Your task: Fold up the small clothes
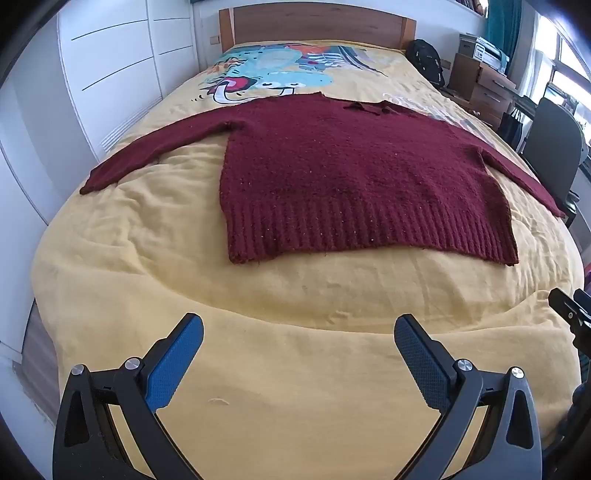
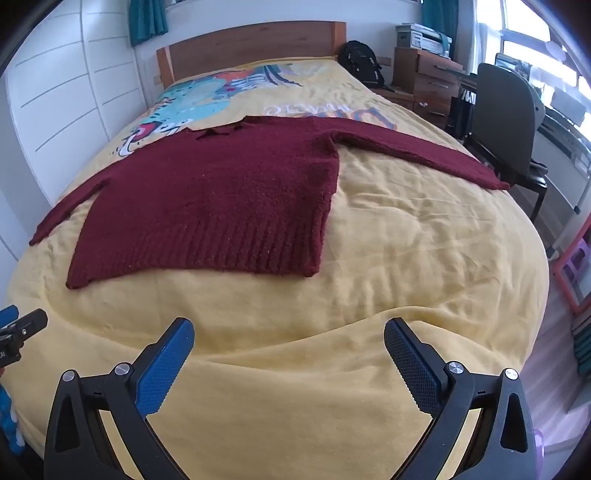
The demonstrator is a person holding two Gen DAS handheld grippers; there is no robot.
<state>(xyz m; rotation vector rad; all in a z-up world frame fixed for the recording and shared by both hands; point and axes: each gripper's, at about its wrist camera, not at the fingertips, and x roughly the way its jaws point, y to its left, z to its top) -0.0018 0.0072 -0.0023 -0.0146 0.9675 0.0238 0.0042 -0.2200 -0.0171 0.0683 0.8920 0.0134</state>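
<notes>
**Sweater flat, both grippers waiting at the foot of the bed**

Right now the maroon sweater (image 1: 354, 173) lies spread flat on the yellow duvet (image 1: 258, 350), front or back up I cannot tell, with its ribbed hem (image 1: 369, 236) nearest me and its collar (image 1: 369, 108) toward the wooden headboard (image 1: 314, 26). Its body runs lengthwise away from me, while the two sleeves stretch outward across the bed: the left sleeve (image 1: 147, 155) toward the white wardrobe (image 1: 110, 74), the right sleeve (image 2: 424, 151) toward the desk chair (image 2: 506, 122).

Both my tools hang short of the hem, over bare duvet. My left gripper (image 1: 299, 350) has its jaws wide apart and holds nothing; my right gripper (image 2: 288, 350) is spread the same way, also empty. The hem's left corner lies ahead of my left fingers (image 1: 177, 365), the right corner ahead of my right ones (a fair split, one corner or one sleeve each).

I judge that folding has not begun, and that a sleeve should probably come inward first.

Some large lettering is printed on the duvet beyond the sweater, but from here it reads upside down and I cannot make it out.
</notes>
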